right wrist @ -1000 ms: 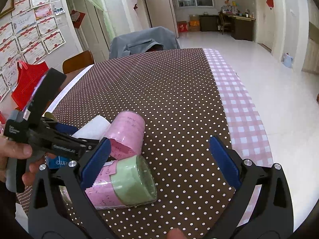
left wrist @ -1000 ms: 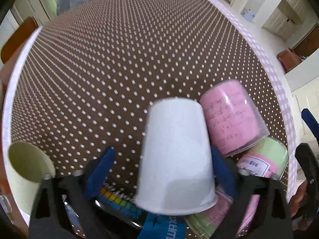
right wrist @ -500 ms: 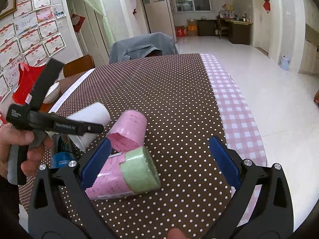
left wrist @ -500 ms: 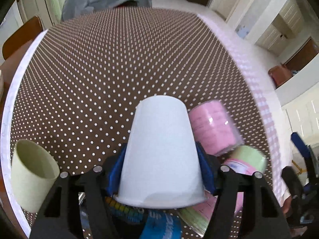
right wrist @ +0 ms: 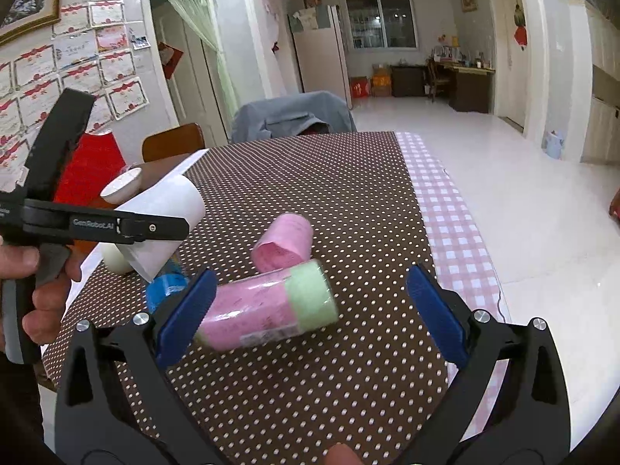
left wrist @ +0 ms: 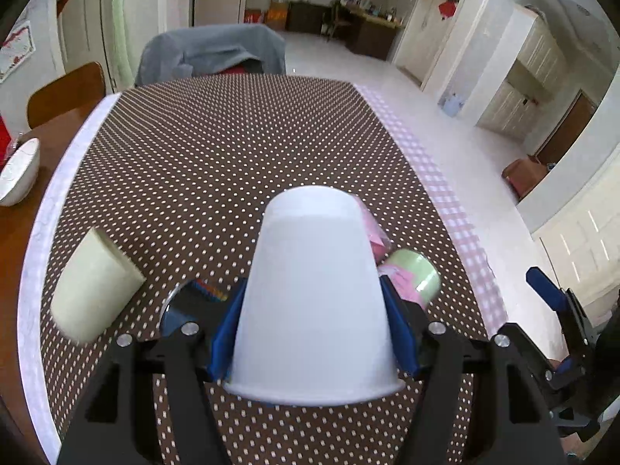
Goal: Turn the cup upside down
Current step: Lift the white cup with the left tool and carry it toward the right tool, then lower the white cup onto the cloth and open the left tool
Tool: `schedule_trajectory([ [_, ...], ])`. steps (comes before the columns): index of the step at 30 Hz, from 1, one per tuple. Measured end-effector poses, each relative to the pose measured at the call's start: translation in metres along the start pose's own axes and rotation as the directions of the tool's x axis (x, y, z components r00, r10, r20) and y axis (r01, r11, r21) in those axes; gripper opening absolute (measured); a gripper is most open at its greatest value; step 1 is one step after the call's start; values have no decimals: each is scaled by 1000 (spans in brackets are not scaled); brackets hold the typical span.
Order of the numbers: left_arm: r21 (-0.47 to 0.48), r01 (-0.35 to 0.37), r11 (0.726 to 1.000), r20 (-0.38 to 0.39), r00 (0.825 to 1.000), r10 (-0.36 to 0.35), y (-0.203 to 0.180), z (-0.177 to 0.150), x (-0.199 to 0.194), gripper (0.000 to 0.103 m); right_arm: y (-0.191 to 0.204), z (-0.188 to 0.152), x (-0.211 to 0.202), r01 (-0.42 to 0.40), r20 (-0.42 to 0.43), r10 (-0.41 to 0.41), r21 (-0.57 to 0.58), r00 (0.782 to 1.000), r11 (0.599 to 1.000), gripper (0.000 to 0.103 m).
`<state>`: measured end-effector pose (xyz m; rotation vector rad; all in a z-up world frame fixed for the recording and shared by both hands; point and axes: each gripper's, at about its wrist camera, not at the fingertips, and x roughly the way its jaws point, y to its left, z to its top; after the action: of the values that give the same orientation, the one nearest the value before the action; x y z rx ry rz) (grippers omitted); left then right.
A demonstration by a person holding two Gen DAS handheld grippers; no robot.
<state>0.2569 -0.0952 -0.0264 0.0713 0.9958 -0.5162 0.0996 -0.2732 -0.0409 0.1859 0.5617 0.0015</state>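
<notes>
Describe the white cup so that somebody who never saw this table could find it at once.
On the brown dotted tablecloth, look near the front edge, where the left tool is shut on the white cup. Unlike the pale green cup and pink sleeves lying nearby, it is plain white and lifted.

left gripper [left wrist: 314,333] clamped tight and raised; right gripper [right wrist: 310,310] spread wide, low.

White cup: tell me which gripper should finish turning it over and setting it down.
Left. The left gripper already clamps the white cup between its blue pads, lifted off the dotted tablecloth. The right gripper is open and empty, over the pink and green rolls.
</notes>
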Motion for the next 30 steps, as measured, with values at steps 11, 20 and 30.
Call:
schedule_trajectory([
  [11, -22, 13, 1000, 61, 998, -12, -17, -83, -29, 65, 6, -37, -44, -39, 37, 38, 20, 999, 999, 97],
  [20, -76, 16, 997, 54, 998, -11, -26, -130, -15, 65, -1, -48, -49, -55, 26, 54, 54, 998, 997, 97],
  [30, -110, 3, 994, 4, 1000, -3, -21, -149, 18, 65, -5, -59, -42, -57, -6, 58, 68, 998, 996, 97],
])
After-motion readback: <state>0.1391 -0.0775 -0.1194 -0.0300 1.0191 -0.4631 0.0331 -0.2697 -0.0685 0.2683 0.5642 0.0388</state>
